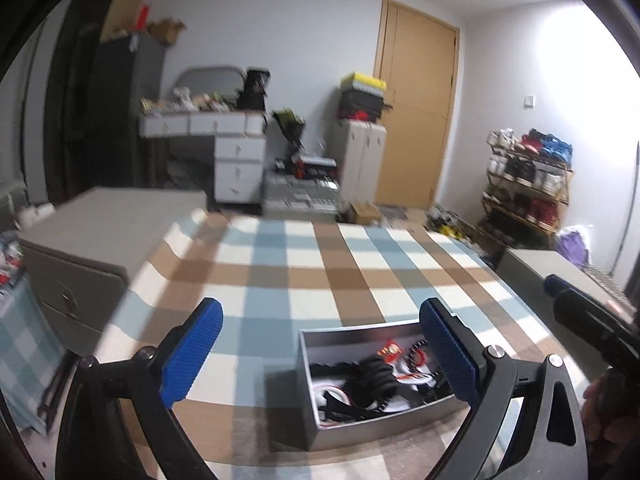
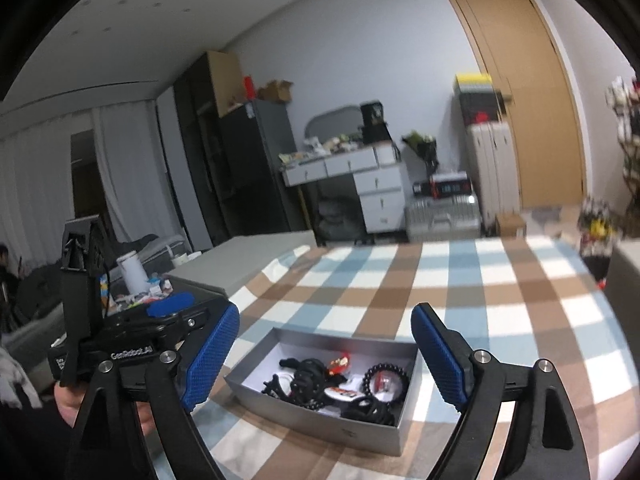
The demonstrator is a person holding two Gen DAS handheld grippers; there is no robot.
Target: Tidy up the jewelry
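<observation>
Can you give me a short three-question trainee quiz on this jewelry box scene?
1. True or false: the right gripper holds a bracelet.
2. The box sits on: A) bare wood, B) a checked cloth, C) a drawer.
3. Fill in: the bead bracelet lies inside the ____.

Key
1. False: its jaws stand open and empty. The left gripper is open too.
2. B
3. box
</observation>
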